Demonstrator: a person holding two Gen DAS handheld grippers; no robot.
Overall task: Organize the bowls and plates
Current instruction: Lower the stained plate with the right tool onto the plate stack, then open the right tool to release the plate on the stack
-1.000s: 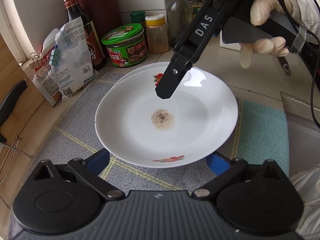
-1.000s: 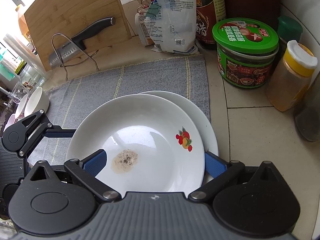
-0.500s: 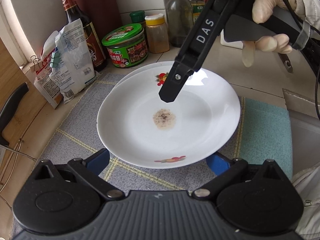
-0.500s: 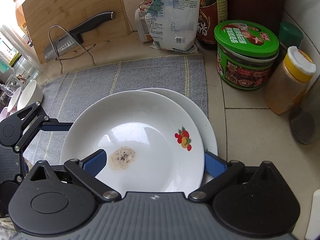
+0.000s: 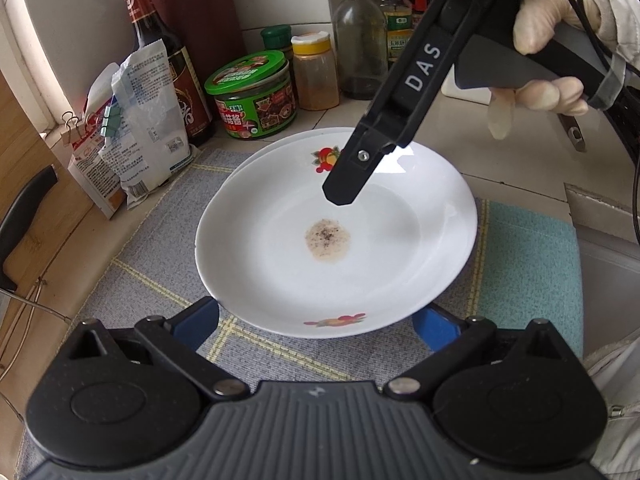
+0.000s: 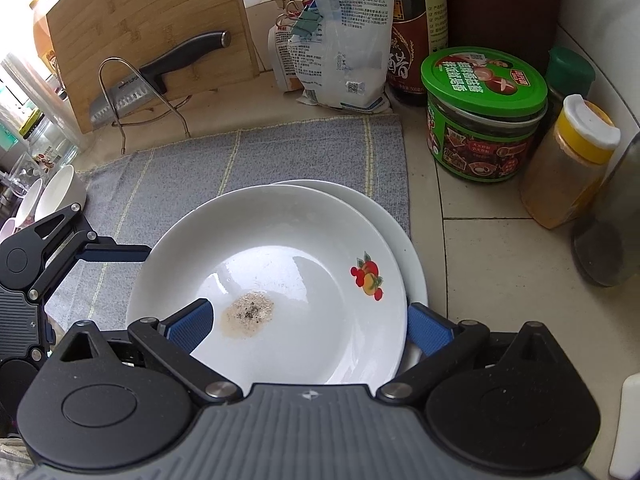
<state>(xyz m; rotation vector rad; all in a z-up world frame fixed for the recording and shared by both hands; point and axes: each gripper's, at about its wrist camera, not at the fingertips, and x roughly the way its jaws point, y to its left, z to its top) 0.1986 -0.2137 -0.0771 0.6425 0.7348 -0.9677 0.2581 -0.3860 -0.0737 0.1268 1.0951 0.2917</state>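
The soiled plate (image 6: 280,264) lies between the wide-spread fingers of both the right gripper (image 6: 308,320) and left gripper (image 5: 316,326)

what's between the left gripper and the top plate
Nothing visible: the left gripper is wide open with the top plate's near rim between its fingers. The right gripper straddles the opposite rim.

White plate (image 5: 280,264) w/ fruit prints, brown speckled residue at centre, sits offset atop 2nd white plate (image 6: 404,232), near gray mat's (image 6: 240,160) right edge.
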